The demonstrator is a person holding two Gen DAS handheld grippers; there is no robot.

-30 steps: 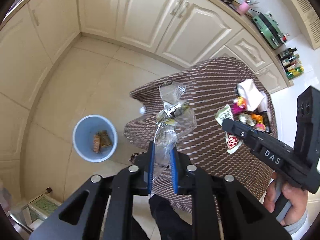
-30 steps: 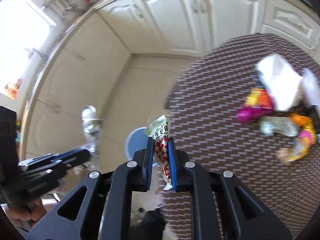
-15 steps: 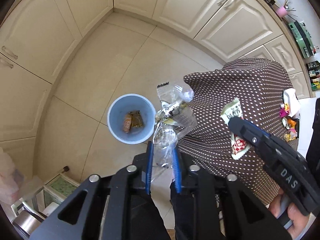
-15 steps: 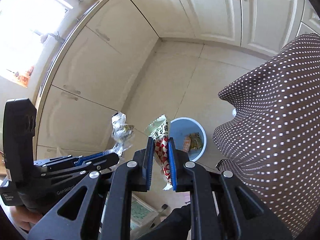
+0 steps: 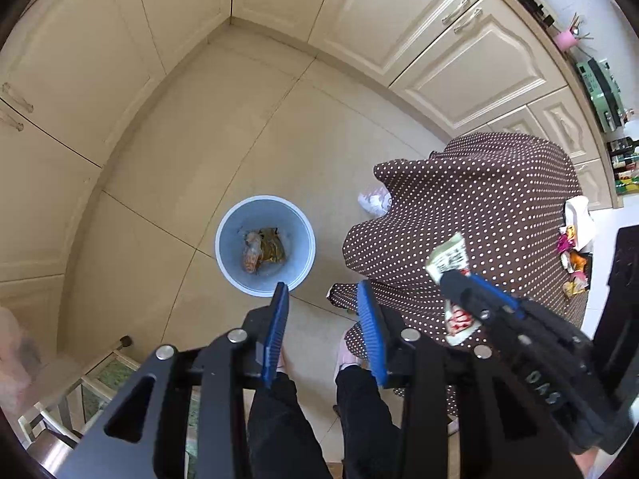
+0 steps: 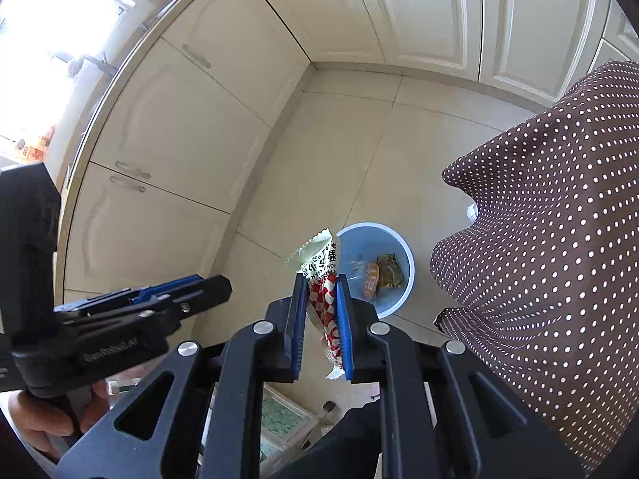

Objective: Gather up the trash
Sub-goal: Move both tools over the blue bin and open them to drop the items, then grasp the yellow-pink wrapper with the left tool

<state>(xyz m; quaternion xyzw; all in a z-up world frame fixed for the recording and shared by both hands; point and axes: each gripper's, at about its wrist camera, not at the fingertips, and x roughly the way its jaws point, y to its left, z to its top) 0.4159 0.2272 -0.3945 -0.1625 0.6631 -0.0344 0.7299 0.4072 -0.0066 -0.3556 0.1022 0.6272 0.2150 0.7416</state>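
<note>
- We see the dotted table (image 5: 479, 199) beside our blue bin (image 5: 265, 245), wrappers lying inside.
- Our left gripper (image 5: 321, 293) has just been opening; nothing sits between its jaws.
- Our right gripper (image 6: 321, 279) pinches a wrapper (image 6: 319, 263) above the bin.

Both views are bright with even daylight. In the right wrist view the window (image 6: 68, 20) at the far left is blown out to plain white, and its glare washes over the nearby counter edge. The cream cabinet doors (image 5: 403, 20) and floor tiles (image 5: 223, 127) carry only soft, faint shadows. Fisheye distortion bends the cabinet lines into arcs, and the corners fall into a black vignette (most plainly at the far right). The centre is sharp: the dots of the tablecloth (image 6: 559, 239) read crisply. At the left edge of the left wrist view, a pale shape (image 5: 16, 351) is smeared and out of focus.
</note>
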